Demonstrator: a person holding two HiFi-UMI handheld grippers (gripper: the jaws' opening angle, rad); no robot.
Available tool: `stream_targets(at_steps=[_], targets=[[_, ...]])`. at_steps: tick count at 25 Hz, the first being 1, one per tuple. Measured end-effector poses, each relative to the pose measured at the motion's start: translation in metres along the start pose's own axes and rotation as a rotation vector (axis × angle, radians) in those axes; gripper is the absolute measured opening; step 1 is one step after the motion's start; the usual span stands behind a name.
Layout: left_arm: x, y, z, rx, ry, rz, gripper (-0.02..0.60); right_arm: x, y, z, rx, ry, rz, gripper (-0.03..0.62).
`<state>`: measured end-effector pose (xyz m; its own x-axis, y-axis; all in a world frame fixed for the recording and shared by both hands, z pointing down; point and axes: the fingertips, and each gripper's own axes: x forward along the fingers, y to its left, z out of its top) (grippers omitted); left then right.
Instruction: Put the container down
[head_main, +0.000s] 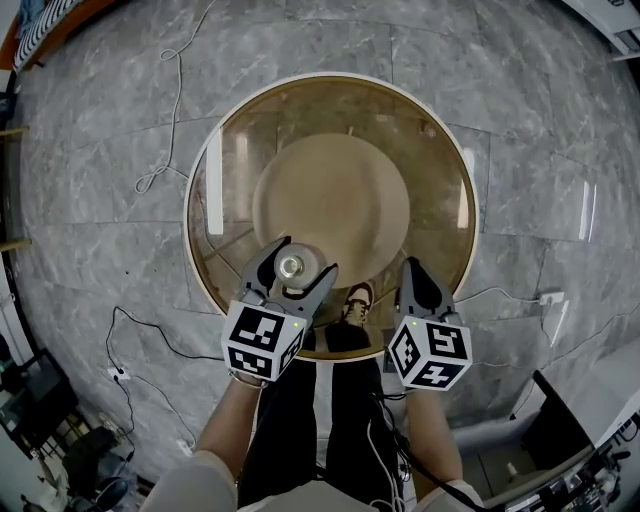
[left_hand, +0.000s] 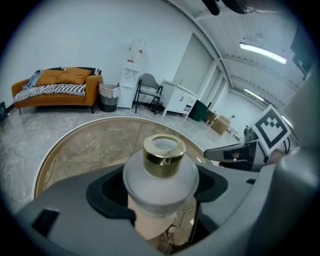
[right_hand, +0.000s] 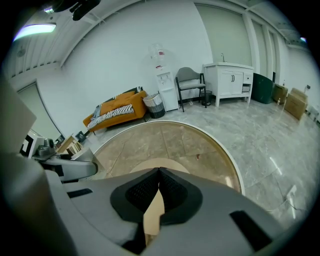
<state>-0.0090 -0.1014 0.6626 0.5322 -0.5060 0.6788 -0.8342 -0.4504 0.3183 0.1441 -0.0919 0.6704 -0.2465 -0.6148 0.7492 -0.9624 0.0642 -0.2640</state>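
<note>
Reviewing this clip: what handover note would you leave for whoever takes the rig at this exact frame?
Left gripper: shut on the frosted container, which is upright, gold neck on top.
Right gripper: shut, empty, beside the left one.
Container: over the near part of the round glass table; whether it touches the glass cannot be told.
Done: container is positioned over the table.
Left: set it on the glass, open the left jaws, back away.

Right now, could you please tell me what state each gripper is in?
Left gripper: shut on the frosted white round container with a gold collar.
Right gripper: shut, holding nothing.
</note>
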Motion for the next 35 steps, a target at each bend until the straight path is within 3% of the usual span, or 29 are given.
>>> stream_targets(at_steps=[19, 35], targets=[[0.077, 0.022, 0.038, 0.114, 0.056, -0.019, 0.344, 0.036, -0.020, 0.018, 0.031, 0.021, -0.027, 0.023], [0.101, 0.026, 0.024, 0.194, 0.109, -0.027, 0.344, 0.048, -0.013, 0.014, 0.034, 0.048, -0.033, 0.023]])
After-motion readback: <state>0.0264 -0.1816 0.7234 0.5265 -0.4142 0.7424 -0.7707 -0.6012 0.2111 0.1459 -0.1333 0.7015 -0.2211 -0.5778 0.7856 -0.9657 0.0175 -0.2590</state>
